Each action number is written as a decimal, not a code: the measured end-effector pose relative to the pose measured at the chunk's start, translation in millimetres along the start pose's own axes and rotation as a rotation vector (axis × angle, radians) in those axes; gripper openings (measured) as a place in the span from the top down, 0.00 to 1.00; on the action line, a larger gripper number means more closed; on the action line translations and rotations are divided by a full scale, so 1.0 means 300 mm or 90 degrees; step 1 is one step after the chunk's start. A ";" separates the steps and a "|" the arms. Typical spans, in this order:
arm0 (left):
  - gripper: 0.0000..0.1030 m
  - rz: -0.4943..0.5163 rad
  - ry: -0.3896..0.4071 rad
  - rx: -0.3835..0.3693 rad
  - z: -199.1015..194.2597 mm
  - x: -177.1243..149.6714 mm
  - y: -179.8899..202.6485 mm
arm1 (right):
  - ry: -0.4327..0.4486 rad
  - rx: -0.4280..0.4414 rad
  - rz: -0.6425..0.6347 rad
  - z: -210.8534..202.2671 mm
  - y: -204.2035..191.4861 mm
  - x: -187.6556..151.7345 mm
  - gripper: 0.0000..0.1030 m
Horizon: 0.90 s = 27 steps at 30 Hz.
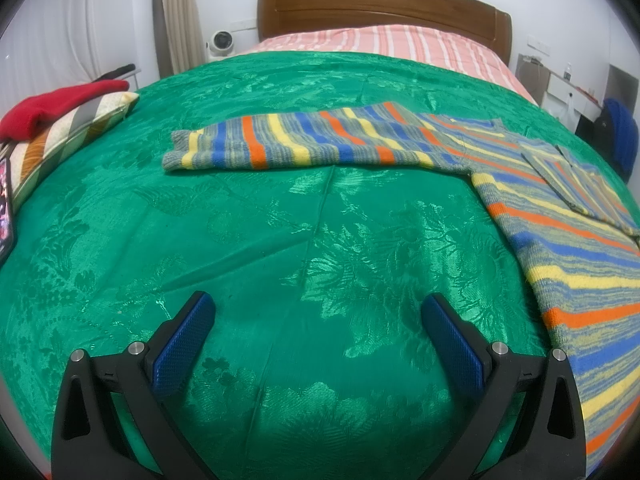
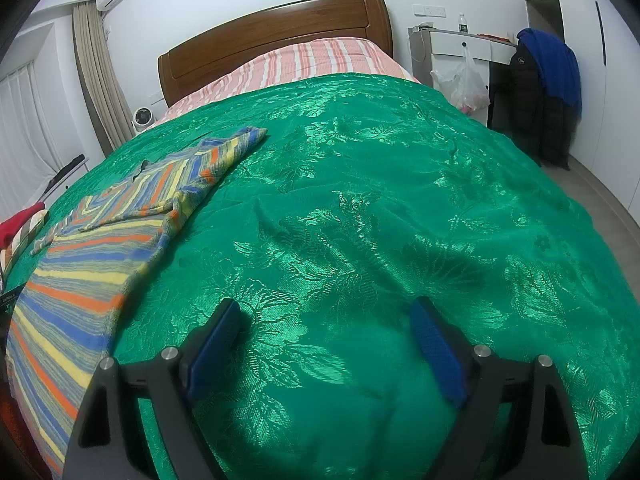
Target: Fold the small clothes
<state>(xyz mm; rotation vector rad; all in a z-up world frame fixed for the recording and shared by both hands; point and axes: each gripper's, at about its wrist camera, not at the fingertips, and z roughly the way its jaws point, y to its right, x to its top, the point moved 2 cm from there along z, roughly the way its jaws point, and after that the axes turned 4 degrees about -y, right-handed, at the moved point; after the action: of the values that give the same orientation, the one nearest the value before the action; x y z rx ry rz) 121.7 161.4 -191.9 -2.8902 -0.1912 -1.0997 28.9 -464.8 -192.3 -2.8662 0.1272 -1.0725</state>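
1. A striped knitted sweater (image 1: 552,216) in blue, orange, yellow and grey lay flat on a shiny green floral-patterned bedspread (image 1: 280,240), which covered most of a bed with a dark wooden headboard (image 1: 380,8).
2. In the left wrist view the sweater's body ran down the right side of the bedspread, and one long sleeve (image 1: 288,140) stretched out flat to the left across the middle of the bed.
3. In the right wrist view the same sweater (image 2: 92,264) lay at the left side, with its other sleeve (image 2: 188,184) folded back over the body.
4. The left gripper (image 1: 318,320) hung above bare green cloth just beside the sweater's hem, its blue-padded jaws spread wide with nothing between them.
5. The right gripper (image 2: 326,324) was likewise spread wide and empty over bare bedspread, to the right of the sweater and not touching it.
6. A pink-and-white striped sheet (image 1: 380,40) showed beyond the bedspread, below the headboard.
7. At the left edge of the bed a red garment (image 1: 56,106) rested on a striped cushion (image 1: 68,136).
8. A blue cloth (image 2: 556,68) was draped over a dark jacket (image 2: 532,100) beside a white desk (image 2: 468,46).
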 end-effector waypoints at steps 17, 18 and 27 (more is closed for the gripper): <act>0.00 0.000 0.000 0.001 0.001 0.000 -0.003 | 0.000 0.000 0.000 -0.001 0.001 -0.002 0.16; 0.00 0.001 0.000 0.001 0.001 0.000 -0.003 | 0.000 0.000 0.000 -0.001 0.001 -0.002 0.16; 0.00 0.002 -0.012 0.002 0.003 0.007 -0.005 | 0.000 0.000 0.000 -0.001 0.001 -0.002 0.16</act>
<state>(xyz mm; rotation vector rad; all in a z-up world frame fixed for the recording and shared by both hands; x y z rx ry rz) 123.6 163.2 -191.2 -2.8975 -0.1899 -1.0711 28.2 -465.2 -192.6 -2.8663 0.1280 -1.0725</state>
